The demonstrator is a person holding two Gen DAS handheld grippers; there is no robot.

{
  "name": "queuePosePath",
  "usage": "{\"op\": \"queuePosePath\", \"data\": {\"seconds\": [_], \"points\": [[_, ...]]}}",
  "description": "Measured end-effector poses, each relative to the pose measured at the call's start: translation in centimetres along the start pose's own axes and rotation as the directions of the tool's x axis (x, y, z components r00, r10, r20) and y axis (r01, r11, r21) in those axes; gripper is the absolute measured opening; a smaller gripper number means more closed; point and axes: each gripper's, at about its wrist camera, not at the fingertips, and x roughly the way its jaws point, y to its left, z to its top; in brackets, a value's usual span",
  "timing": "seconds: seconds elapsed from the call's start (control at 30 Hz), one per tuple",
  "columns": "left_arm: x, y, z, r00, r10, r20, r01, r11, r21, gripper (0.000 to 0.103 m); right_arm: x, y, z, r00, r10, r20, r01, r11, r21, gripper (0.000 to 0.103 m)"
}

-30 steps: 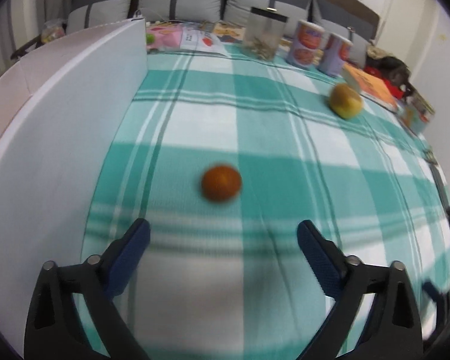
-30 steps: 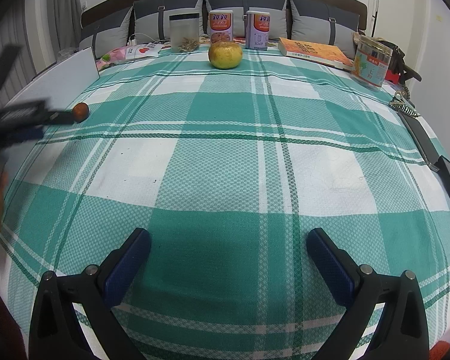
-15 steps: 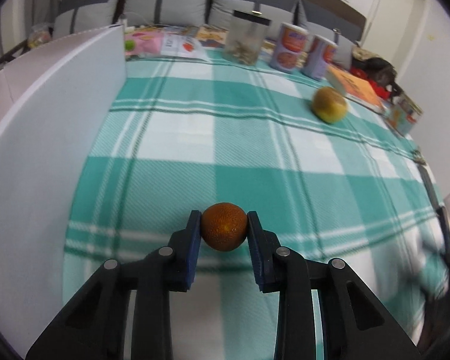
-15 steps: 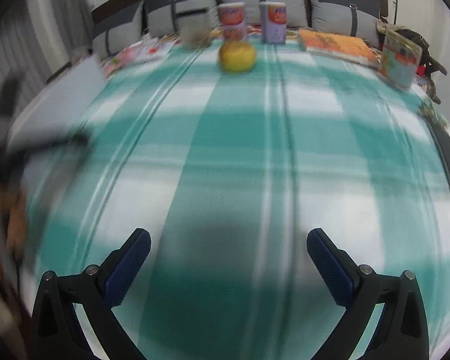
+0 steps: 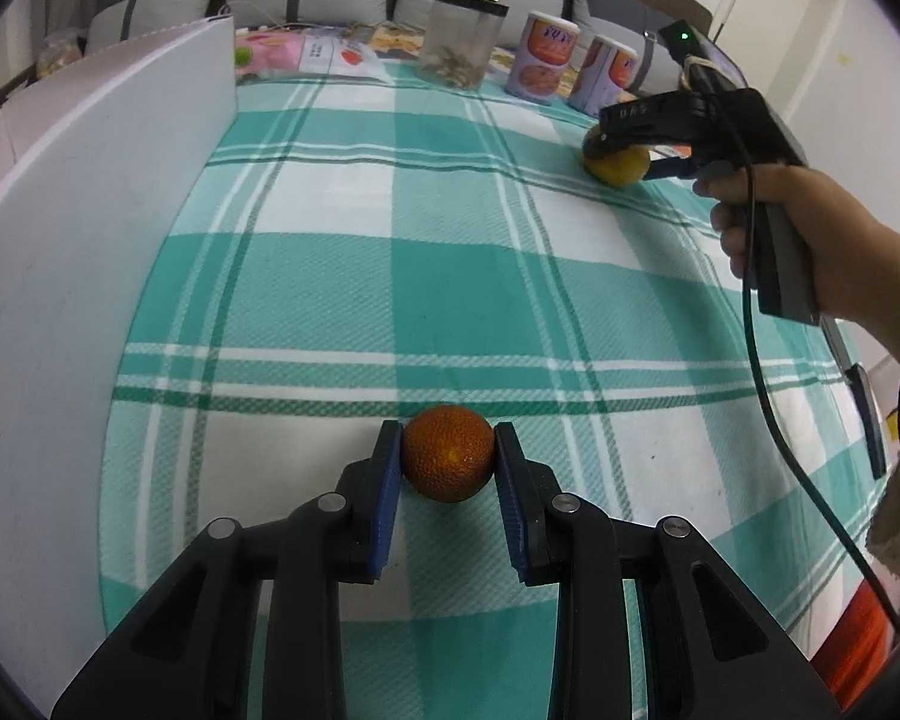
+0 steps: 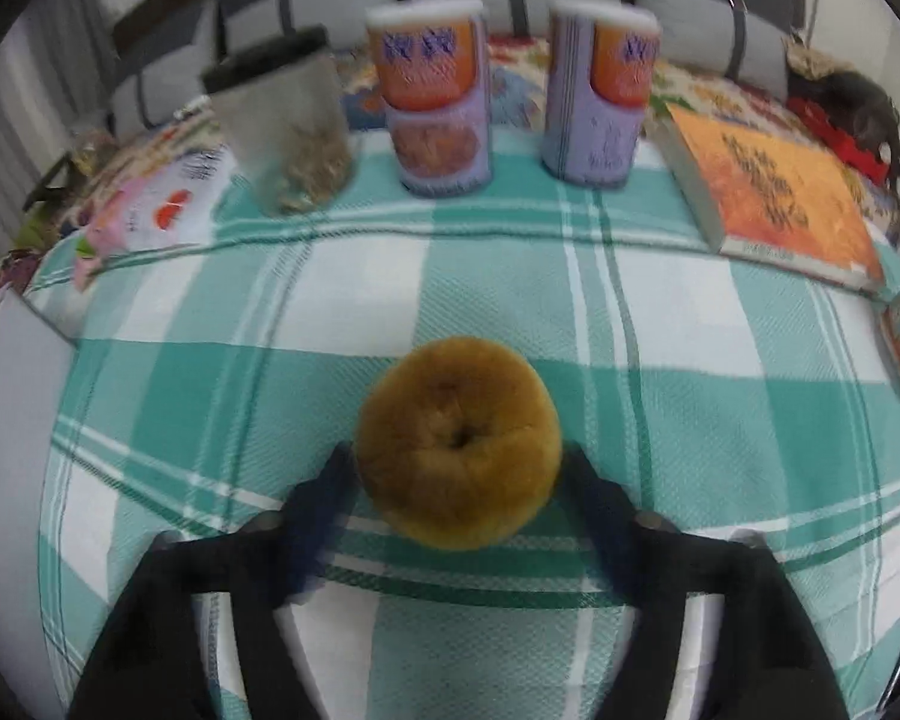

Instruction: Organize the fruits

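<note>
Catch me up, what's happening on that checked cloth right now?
A person is working two handheld grippers, sorting fruit on the teal checked cloth. The left gripper is shut on a small orange fruit near the white board. The right gripper has reached the bigger yellow fruit; its jaws have just been closing, one on each side of it, though blur hides whether they grip yet. Both fruits look to be resting on the cloth.

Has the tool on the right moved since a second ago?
Yes. The right tool has travelled forward across the checked cloth to the yellow fruit, nearer the two cans, its jaws closing around it.
</note>
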Motion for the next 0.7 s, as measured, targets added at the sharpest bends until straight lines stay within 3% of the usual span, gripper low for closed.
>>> {"op": "queuePosePath", "data": {"seconds": [0.2, 0.53, 0.63, 0.7], "points": [[-0.8, -0.6, -0.6, 1.0, -0.018, 0.007, 0.018, 1.0, 0.009, 0.03, -2.8, -1.6, -3.6, 0.996, 0.091, 0.006, -0.091, 0.995, 0.049, 0.064], [-2.1, -4.9, -3.9, 0.996, -0.086, -0.034, 0.088, 0.993, 0.075, 0.03, -13.1, -2.4, -21.2, 0.964, 0.257, -0.07, -0.256, 0.966, 0.021, 0.064], [-1.9, -5.8, -4.8, 0.996, -0.081, -0.039, 0.084, 0.992, 0.092, 0.03, -14.3, -1.7, -25.7, 0.979, 0.195, -0.054, -0.195, 0.981, -0.006, 0.065], [-1.7, -6.3, -5.4, 0.998, -0.057, -0.039, 0.061, 0.992, 0.114, 0.033, -14.7, -1.2, -27.3, 0.987, 0.16, 0.0, -0.16, 0.987, -0.025, 0.065]]}}
